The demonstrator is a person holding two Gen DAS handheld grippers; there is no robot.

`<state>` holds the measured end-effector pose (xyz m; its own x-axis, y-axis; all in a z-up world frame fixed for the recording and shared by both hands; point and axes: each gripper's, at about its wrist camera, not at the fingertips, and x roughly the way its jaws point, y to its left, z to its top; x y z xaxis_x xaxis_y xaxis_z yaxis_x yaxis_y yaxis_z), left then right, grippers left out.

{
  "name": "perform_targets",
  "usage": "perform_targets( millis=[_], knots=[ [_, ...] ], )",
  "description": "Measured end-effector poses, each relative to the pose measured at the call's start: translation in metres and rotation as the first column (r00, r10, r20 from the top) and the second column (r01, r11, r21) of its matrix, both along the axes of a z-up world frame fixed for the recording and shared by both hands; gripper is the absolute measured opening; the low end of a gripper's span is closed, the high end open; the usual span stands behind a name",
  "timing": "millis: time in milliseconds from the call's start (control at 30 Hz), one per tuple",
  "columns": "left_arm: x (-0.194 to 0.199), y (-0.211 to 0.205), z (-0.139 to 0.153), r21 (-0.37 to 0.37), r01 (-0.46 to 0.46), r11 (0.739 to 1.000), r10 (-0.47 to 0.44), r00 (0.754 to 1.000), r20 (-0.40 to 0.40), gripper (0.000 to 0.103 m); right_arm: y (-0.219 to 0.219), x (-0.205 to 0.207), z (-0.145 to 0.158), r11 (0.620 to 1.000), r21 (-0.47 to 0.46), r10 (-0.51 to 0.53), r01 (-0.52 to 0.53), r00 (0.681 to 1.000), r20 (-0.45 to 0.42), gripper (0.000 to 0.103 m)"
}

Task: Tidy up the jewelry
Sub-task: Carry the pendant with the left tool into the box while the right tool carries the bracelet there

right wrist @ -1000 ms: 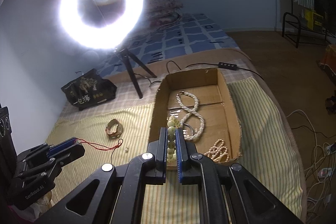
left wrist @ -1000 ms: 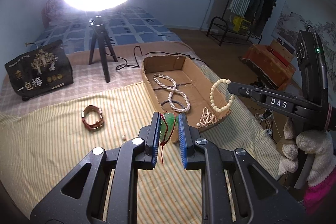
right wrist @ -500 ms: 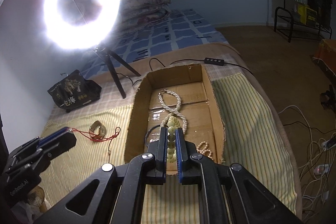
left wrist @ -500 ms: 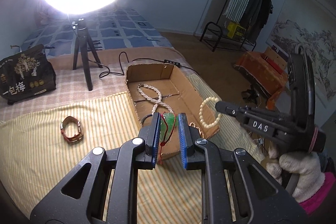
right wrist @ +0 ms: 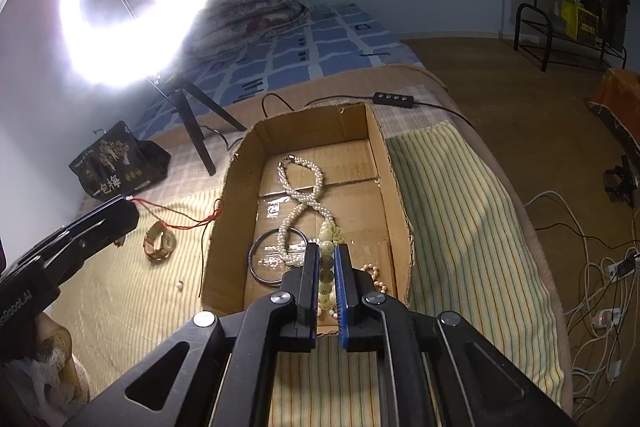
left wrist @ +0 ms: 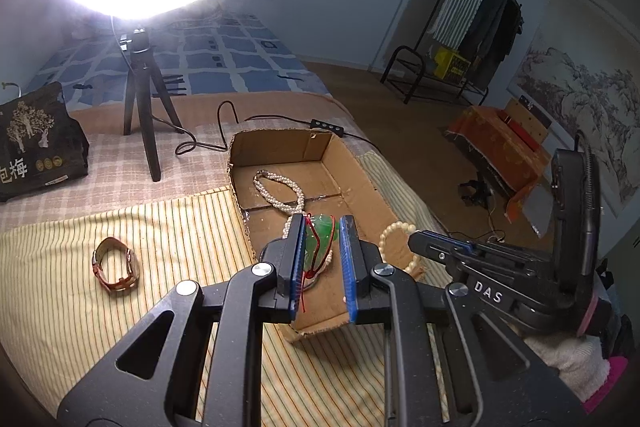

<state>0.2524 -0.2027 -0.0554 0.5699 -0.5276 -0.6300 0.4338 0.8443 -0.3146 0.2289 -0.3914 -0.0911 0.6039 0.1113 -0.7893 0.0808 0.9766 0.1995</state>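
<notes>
Left wrist view: the left gripper [left wrist: 323, 259] clamps a green pendant [left wrist: 322, 229] between its blue pads at frame centre, its red cord [left wrist: 310, 279] hanging down along the left pad. Behind it the cardboard box [left wrist: 280, 143] runs lengthwise toward the upper middle of the frame, a pearl necklace [left wrist: 280, 187] lying along its floor. A brown watch [left wrist: 116, 265] rests on the striped cloth [left wrist: 180, 227] at centre left. Right wrist view: the right gripper [right wrist: 328, 277], jaws narrow, grips a pale bead bracelet [right wrist: 327, 267] at lower centre, the beads strung along the fingers toward the box. A dark bangle [right wrist: 276, 257] lies on the box floor left of it.
</notes>
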Motion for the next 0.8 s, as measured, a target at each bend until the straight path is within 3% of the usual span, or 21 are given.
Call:
perform_targets(
  millis=[800],
  knots=[
    [0.013,-0.019,-0.027,0.079,0.003,0.997,0.0,0.999,-0.035,0.015,-0.015,0.007,-0.024,1.0,-0.016,-0.024,0.023,0.998,-0.06,0.005]
  ],
)
